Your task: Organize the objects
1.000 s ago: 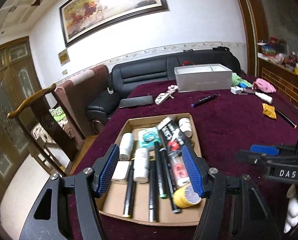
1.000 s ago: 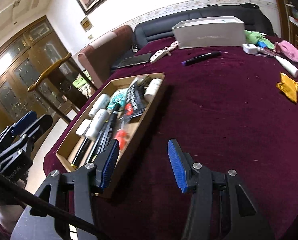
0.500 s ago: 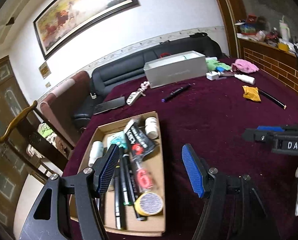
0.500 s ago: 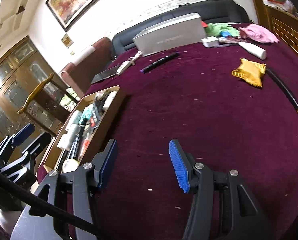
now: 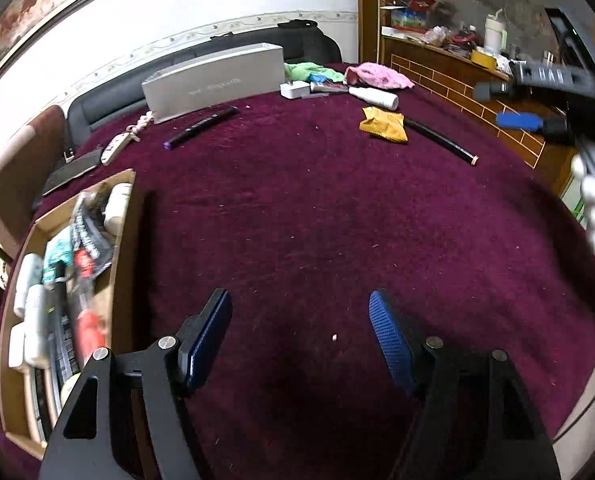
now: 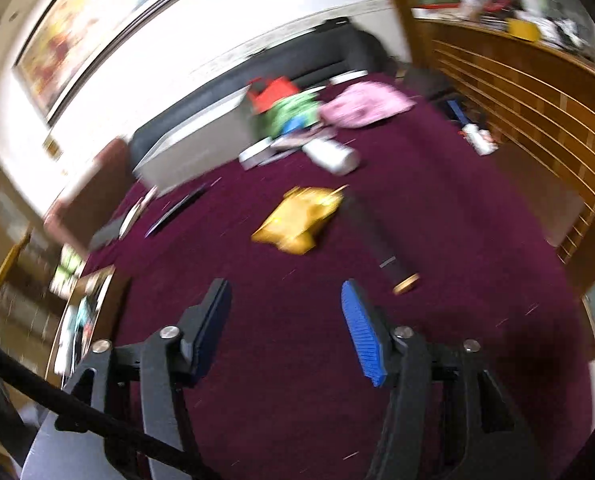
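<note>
both claws spread, empty. right claw (image 6: pixel 285 326) should drop low over the yellow packet (image 6: pixel 297 220) at 12 o'clock, pinching it flat against the surface (image 6: pixel 437 232).

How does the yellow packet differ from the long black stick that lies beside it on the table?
The yellow packet is short, flat and crinkled; the black stick is long, thin and straight. The packet is yellow all over; the stick is black with a gold tip. Both lie loose on the purple cloth.
</note>
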Action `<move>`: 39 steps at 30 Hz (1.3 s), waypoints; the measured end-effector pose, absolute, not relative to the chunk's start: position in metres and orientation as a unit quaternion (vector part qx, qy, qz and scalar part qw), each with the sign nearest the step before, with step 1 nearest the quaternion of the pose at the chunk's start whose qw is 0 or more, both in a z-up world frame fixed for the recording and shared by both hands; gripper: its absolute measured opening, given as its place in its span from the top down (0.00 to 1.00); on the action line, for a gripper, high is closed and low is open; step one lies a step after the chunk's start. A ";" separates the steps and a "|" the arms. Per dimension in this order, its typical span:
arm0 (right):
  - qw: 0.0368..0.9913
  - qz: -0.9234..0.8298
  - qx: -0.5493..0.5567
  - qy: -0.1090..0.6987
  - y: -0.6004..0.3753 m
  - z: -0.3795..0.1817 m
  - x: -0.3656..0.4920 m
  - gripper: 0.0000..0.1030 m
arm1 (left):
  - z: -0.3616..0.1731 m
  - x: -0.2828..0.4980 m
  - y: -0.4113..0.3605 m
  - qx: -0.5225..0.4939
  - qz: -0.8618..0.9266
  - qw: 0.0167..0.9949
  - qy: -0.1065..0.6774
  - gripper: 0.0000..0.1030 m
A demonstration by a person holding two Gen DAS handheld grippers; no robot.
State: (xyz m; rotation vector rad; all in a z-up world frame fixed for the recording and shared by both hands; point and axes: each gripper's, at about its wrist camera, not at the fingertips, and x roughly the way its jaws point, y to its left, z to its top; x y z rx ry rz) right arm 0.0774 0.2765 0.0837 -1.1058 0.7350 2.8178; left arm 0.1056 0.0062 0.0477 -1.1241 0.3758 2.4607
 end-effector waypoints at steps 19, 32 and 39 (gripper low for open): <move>0.079 0.841 -0.481 0.237 0.248 0.020 -0.087 0.43 | 0.010 0.079 0.010 -0.477 0.842 0.216 0.128 0.05; -0.178 0.784 -0.558 0.204 0.142 0.019 -0.033 0.58 | 0.011 0.079 0.011 -0.480 0.839 0.220 0.132 0.02; -0.063 0.873 -0.450 0.176 0.233 0.079 0.006 0.45 | 0.012 0.078 0.012 -0.484 0.837 0.221 0.132 0.02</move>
